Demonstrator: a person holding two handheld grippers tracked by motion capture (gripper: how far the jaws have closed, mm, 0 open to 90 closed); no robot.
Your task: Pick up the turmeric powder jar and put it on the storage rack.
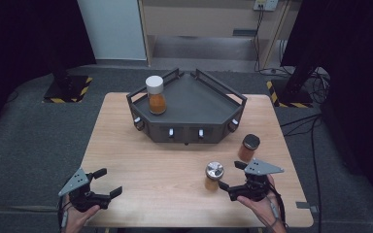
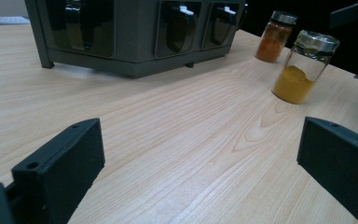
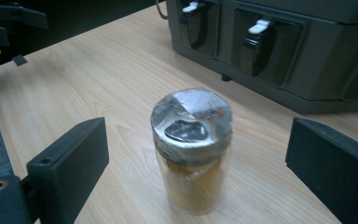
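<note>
So the right gripper (image 1: 229,175) is at the near right of the wooden table (image 1: 141,160), with its jaws spread on either side of the foil-capped jar (image 1: 213,175). In the right gripper view that jar (image 3: 192,149) stands upright between the two black jaws with clear gaps on both sides, so nothing is pinching it. It holds yellow-orange powder and stands on the bare wood, just in front of the dark grey rack (image 1: 189,114). A second jar with a dark lid (image 1: 248,147) is near it, further back and to the right. A white-capped jar (image 1: 156,94) stands up on the rack's left side. The left gripper (image 1: 108,182) is well apart at the near left corner, jaws wide open over bare table.
</note>
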